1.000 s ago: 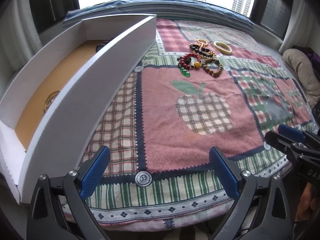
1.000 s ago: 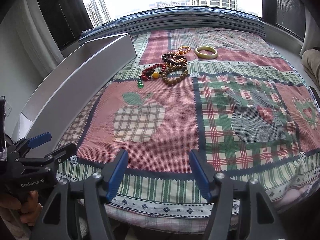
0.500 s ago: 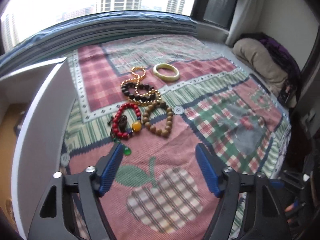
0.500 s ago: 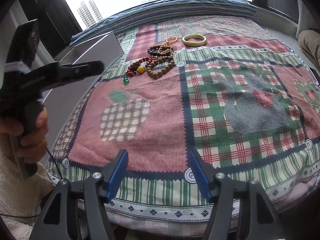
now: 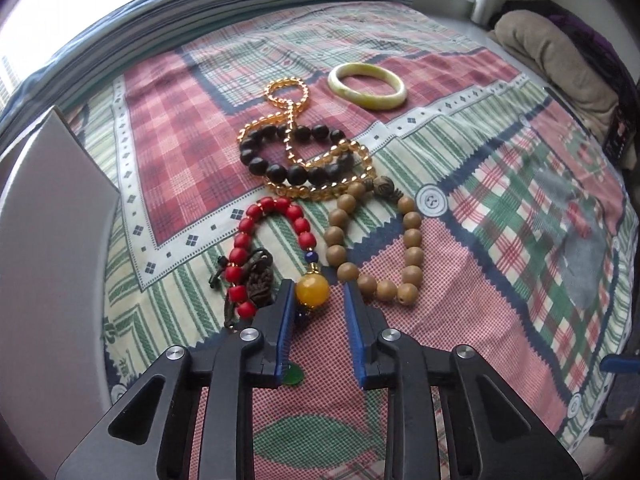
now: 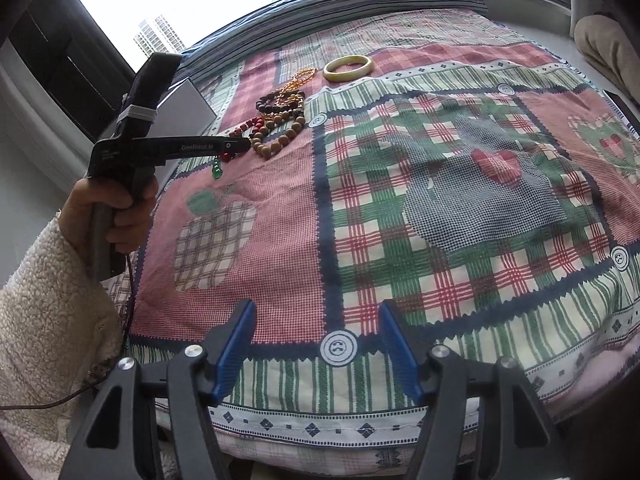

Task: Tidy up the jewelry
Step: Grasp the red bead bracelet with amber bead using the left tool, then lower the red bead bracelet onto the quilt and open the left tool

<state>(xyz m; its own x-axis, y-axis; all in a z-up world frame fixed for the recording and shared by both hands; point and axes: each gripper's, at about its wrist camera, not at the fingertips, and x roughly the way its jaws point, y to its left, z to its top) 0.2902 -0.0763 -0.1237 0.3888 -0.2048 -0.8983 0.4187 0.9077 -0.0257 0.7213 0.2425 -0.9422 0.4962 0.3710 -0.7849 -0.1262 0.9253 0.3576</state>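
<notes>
1. Left wrist view: the left gripper (image 5: 317,294) stood low in the centre of the frame, pointed down at a patchwork bedspread (image 5: 500,264). Its jaws had just been closing and now stood narrow.
2. Between the blue pads (image 5: 286,322) sat the yellow round bead (image 5: 312,289) of the red bead bracelet (image 5: 276,236). The left pad looked to touch the bead; a gap remained at the right pad, so no grip was made.
3. A green pendant (image 5: 293,376) lay on the cloth under the jaws, lower centre.
4. Just right of the red bracelet lay a tan wooden bead bracelet (image 5: 374,244). Above both, centre frame, a dark bead bracelet (image 5: 296,152) lay tangled with an amber bead strand (image 5: 288,100).
5. A pale jade bangle (image 5: 367,86) lay alone, upper centre, apart from the pile.
6. A white box (image 5: 48,240) filled the left edge of the frame.
7. Right wrist view: the right gripper (image 6: 316,340) hung at bottom centre over the near edge of the bedspread, jaws wide, nothing between them.
8. In the same view, left side of the frame, a hand (image 6: 116,208) in a fleecy cream sleeve (image 6: 44,312) held the left gripper's handle, its tip over the jewelry pile in the upper left.
</notes>
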